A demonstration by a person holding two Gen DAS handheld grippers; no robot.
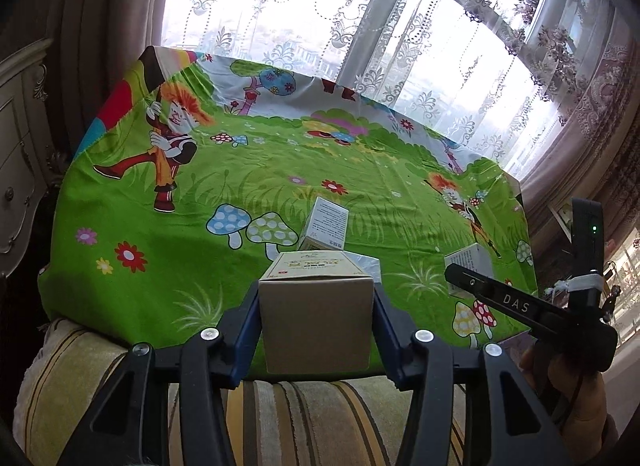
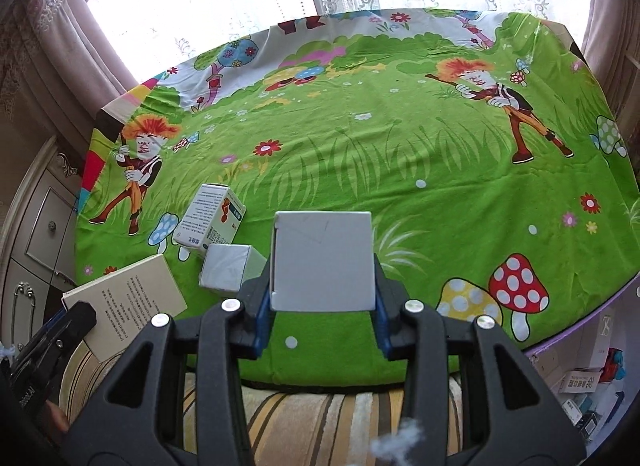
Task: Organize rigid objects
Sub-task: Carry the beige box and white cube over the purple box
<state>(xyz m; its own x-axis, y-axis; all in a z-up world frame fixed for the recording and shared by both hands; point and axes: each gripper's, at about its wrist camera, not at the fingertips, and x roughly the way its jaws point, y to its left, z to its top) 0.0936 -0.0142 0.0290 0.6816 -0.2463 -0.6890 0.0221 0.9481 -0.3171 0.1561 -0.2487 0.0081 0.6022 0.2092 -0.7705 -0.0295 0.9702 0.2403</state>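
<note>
In the left wrist view, the left tongs (image 1: 316, 330) are clamped on a tan box (image 1: 316, 322), blue pads pressing both side walls; the box is held up at the near edge of the bench (image 1: 132, 193), which wears a green cartoon cloth with mushrooms, flowers and an orange-haired figure. The box's top face carries a small red mark and print too small to read. Just behind it a silver-grey box (image 1: 366, 264) peeks out, and beyond that a white box (image 1: 324, 225) stands on the cloth with fine printed text, unreadable. At right the other tool shows side-on, an arm lettered "DAS" (image 1: 516, 304), a green light on its upright part, with a pale box (image 1: 470, 266) behind the arm. A hand (image 1: 572, 398) grips that handle. No open container shows; all boxes are shut.

In the right wrist view, the right tongs (image 2: 323, 306) are closed on a grey-white box (image 2: 324, 262), its plain flap facing the camera, raised above the cloth near the bench's front edge. Left of it the silver-grey box (image 2: 226, 268) lies on the cloth, touching the white box (image 2: 210, 221), which has a red mark and dense text, unreadable. At far left the tan box (image 2: 128, 306) shows a panel of small print, held by the left tool. Low right, a shelf (image 2: 592, 382) under the bench holds small packages with unclear lettering.
</note>
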